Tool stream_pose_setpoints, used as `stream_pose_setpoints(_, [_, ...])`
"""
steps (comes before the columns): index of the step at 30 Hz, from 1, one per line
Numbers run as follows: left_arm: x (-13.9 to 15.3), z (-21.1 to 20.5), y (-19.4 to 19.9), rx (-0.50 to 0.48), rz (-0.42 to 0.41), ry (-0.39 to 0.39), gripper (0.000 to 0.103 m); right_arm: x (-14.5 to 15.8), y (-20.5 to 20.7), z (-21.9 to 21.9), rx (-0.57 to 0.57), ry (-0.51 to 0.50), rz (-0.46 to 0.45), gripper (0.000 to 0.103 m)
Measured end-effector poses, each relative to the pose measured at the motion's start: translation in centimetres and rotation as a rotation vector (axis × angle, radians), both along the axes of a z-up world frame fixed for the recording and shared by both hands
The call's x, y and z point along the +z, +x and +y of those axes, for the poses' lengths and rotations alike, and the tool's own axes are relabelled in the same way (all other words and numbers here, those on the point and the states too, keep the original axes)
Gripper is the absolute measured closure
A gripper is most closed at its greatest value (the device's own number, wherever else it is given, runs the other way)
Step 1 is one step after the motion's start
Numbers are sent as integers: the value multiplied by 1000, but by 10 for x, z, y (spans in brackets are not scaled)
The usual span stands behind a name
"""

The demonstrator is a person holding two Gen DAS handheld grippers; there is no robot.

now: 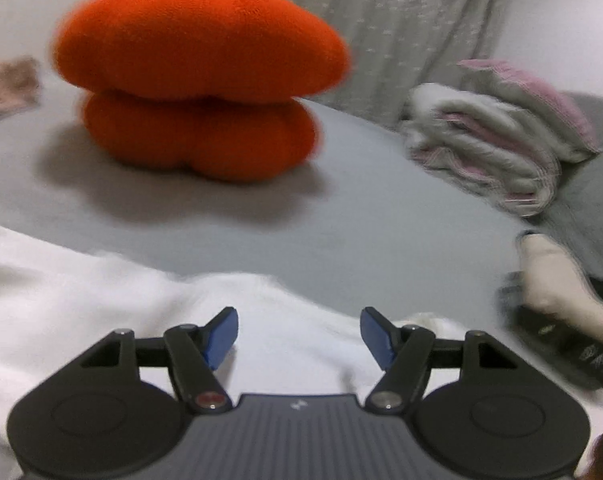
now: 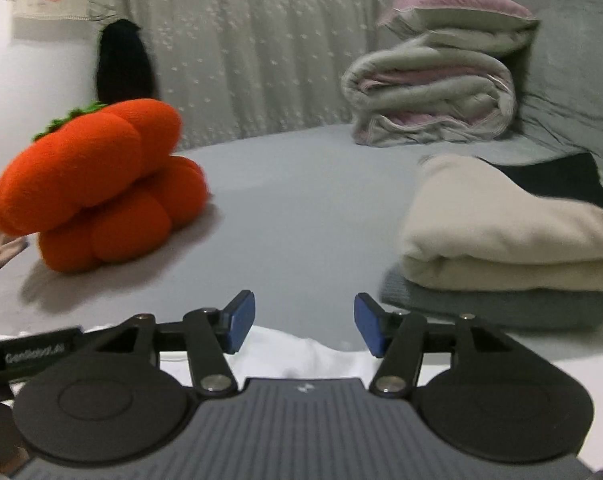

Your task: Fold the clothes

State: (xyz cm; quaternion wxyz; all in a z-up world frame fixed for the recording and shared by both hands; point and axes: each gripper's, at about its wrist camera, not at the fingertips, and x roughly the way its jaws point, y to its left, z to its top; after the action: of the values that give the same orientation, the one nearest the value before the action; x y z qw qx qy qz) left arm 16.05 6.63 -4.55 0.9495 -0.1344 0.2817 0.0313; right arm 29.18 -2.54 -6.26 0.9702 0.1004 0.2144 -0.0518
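A white garment (image 1: 101,300) lies spread on the grey bed sheet (image 1: 341,208) under and in front of my left gripper (image 1: 299,334), which is open and empty just above it. In the right wrist view the white garment's edge (image 2: 301,356) shows below my right gripper (image 2: 304,322), which is open and empty. A stack of folded clothes, cream (image 2: 509,232) on grey (image 2: 501,306), sits right of the right gripper. The right gripper's body and the hand holding it show at the right edge of the left wrist view (image 1: 561,320).
An orange pumpkin plush (image 1: 197,80) (image 2: 97,184) sits on the bed ahead. A folded pink and grey quilt (image 2: 433,96) (image 1: 493,136) with a pillow on it lies at the back right. A curtain (image 2: 261,40) hangs behind. A dark garment (image 2: 561,180) lies behind the stack.
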Motion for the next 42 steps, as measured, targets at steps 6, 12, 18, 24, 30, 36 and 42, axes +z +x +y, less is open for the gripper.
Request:
stream_pose_setpoints(6, [20, 53, -24, 132, 0, 185, 34, 8, 2, 15, 63, -3, -16, 44])
stream_pose_setpoints(12, [44, 102, -5, 213, 78, 356, 31, 6, 5, 24, 95, -10, -4, 43])
stream_pose_setpoints(18, [39, 129, 30, 70, 229, 327, 31, -3, 12, 32, 110, -18, 51, 43])
stream_pose_setpoints(24, [23, 134, 50, -19, 344, 322, 35, -5, 12, 31, 133, 7, 50, 43])
stream_pose_setpoints(30, [17, 135, 63, -63, 421, 329, 82, -8, 13, 28, 136, 47, 60, 43])
stream_pose_setpoints(36, [41, 125, 55, 15, 397, 375, 101, -6, 13, 31, 152, 56, 53, 43])
stream_pose_setpoints(42, [69, 121, 45, 127, 362, 422, 102, -1, 8, 26, 149, 72, 22, 43])
